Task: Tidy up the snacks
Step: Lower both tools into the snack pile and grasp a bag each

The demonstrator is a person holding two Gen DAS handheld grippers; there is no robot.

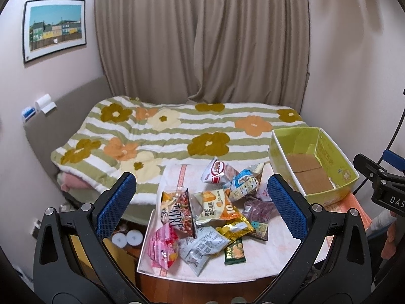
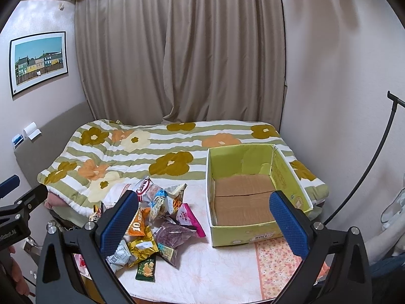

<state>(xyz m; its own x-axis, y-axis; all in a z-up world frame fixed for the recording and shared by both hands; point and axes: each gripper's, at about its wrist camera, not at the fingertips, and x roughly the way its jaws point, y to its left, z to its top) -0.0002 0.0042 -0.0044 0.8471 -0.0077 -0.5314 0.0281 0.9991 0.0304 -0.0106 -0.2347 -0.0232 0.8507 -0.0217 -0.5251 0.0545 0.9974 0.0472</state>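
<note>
Sitting in a heap on the worktop (image 1: 265, 258), snack packs (image 1: 215, 207) show "TATRE" and "10"; other print's too small. Green box (image 2: 253, 233) beside them reads upside down. Left gripper (image 1: 201, 202) and right gripper (image 2: 203, 220): jaws spread, holding nothing.

Both the left gripper (image 1: 201, 200) and right gripper (image 2: 205, 223) hover level, fingers spread wide, holding nothing.
</note>
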